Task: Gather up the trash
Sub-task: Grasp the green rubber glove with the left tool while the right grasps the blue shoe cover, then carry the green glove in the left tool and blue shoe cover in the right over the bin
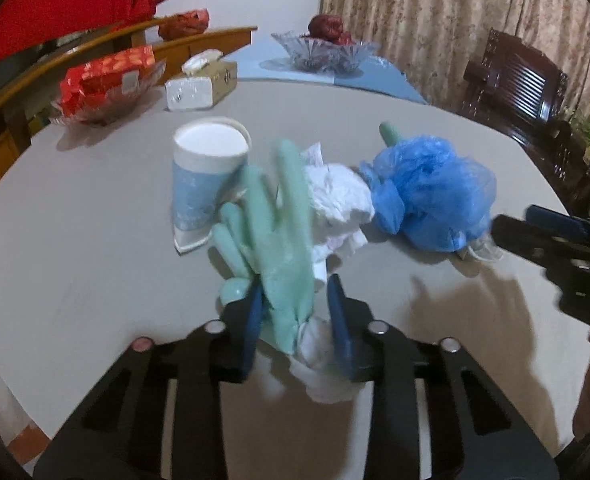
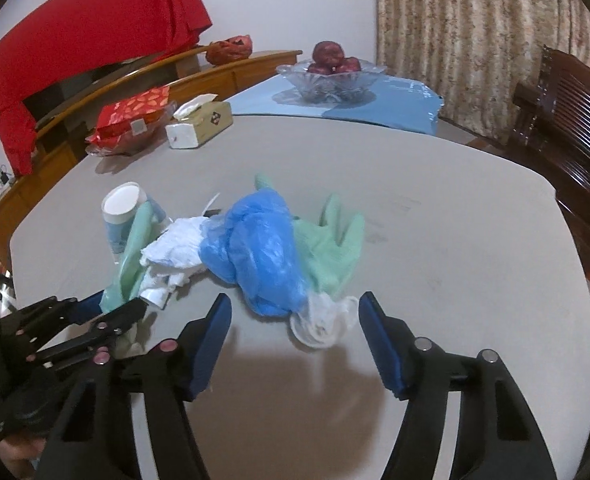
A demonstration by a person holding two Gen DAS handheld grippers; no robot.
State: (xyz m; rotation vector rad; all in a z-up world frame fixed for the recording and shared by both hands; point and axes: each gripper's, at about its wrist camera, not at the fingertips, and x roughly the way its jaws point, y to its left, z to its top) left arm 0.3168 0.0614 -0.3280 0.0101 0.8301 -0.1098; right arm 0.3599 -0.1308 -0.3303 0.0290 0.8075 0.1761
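Left wrist view, grip: the left gripper [image 1: 295,320] has its jaws drawn in on the green glove [image 1: 283,236] and a twist of white crumpled paper [image 1: 335,204]; both run up between the blue pads, so it is pinching them
Left wrist view, axis: the glove's long axis runs straight ahead from the jaws, cuff end in the pads, fingers away; it is blurred
Left wrist view, neighbours: the paper cup [image 1: 205,176] lies tipped just left of the glove, its white mouth toward the camera; the blue plastic bag [image 1: 427,196] lies just right of the paper on the grey table [image 1: 75,260]; the right gripper shows at the right edge, near the bag
Right wrist view, grip: the right gripper [image 2: 295,344] is spread wide, nothing between its pads
Right wrist view, relation: the blue plastic bag lies dead ahead and slightly beyond the fingertips, its long axis pointing away; a clear crumpled wrapper [image 2: 323,322] at its near end sits between the two pads' lines; this hand is the nearer to the bag
Right wrist view, look: bag is thin, crinkled, bunched; a second green glove [image 2: 331,248] lies touching its right side
Right wrist view, judgement: closing here would probably catch the wrapper first, the bag only if pushed further forward
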